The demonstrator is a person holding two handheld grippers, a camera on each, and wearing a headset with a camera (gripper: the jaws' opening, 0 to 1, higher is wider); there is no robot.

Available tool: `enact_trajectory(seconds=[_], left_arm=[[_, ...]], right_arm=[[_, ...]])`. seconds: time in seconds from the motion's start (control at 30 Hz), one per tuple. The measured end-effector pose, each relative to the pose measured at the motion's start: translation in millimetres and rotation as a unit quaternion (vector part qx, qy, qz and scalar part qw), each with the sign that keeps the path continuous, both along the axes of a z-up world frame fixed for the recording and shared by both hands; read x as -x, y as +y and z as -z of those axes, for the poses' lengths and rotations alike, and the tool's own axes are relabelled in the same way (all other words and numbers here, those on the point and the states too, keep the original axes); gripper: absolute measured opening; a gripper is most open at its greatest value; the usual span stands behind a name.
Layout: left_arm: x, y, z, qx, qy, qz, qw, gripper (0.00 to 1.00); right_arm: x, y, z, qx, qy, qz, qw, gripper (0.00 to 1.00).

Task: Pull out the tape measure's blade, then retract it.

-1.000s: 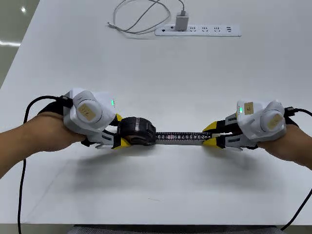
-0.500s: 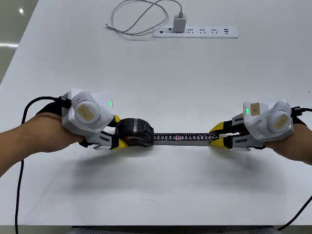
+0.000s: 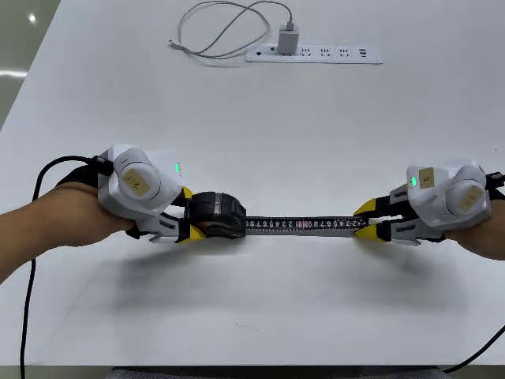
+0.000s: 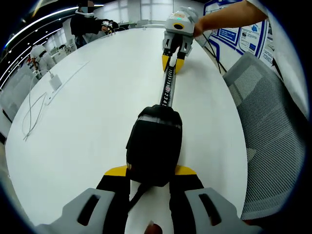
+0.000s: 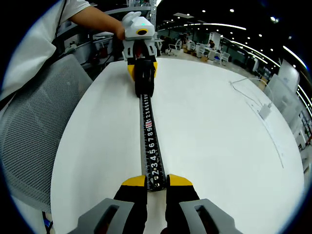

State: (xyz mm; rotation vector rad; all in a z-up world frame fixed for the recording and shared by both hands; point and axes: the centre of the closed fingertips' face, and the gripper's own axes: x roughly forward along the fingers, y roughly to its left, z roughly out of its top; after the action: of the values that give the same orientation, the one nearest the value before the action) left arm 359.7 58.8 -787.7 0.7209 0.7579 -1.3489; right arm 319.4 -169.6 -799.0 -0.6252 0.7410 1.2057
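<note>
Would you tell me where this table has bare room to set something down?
Free: the table stretch between the power strip and the blade, and the band between the blade and the near edge. Crowded: the middle line, where the left gripper holds the tape measure and the right gripper holds the blade.

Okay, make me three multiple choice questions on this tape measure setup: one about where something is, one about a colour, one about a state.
1. Where is the power strip?
A. on the floor
B. on the table's far side, beyond the tape measure
C. hanging off the near edge

2. What colour are the claw tips?
A. red
B. green
C. yellow

3. What state is the blade in?
A. pulled out straight between both claws
B. fully retracted
C. snapped in two

Answers:
1 B: the head view shows it past the tape measure.
2 C: the left claw and right claw have yellow tips.
3 A: the left claw clamps the tape measure, and the right claw grips the blade's end.
</note>
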Motion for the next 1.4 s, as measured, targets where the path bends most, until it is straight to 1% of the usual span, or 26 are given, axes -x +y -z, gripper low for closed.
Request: enact_trajectory(seconds=[0.17,0.37,0.53,1.07,1.4], left_arm=[[0.0,0.5,0.0,0.0,0.0,-0.001,1.0,0.26],[-0.2,0.5,-0.1,0.0,0.0,-0.001,1.0,0.26],[-0.2,0.4,-0.1,0.0,-0.001,-0.001,1.0,0.26],[-0.4,0.2,0.4,0.0,-0.001,-0.001,1.0,0.26],[0.1,-0.4,0.0,0.001,-0.003,0.0,1.0,0.26]], right_arm=[[0.2,-6.1,-2.5,0.006,-0.001,-0.002,1.0,0.1],[1.5,-14.5,-1.6,0.019,0.0,-0.002,0.9998,0.1],[3.2,-21.0,-1.5,0.019,0.002,0.004,0.9998,0.1],[6.5,-34.4,-0.6,0.034,0.003,0.003,0.9994,0.1],[7.9,-43.2,0.3,0.042,0.011,0.008,0.999,0.1]])
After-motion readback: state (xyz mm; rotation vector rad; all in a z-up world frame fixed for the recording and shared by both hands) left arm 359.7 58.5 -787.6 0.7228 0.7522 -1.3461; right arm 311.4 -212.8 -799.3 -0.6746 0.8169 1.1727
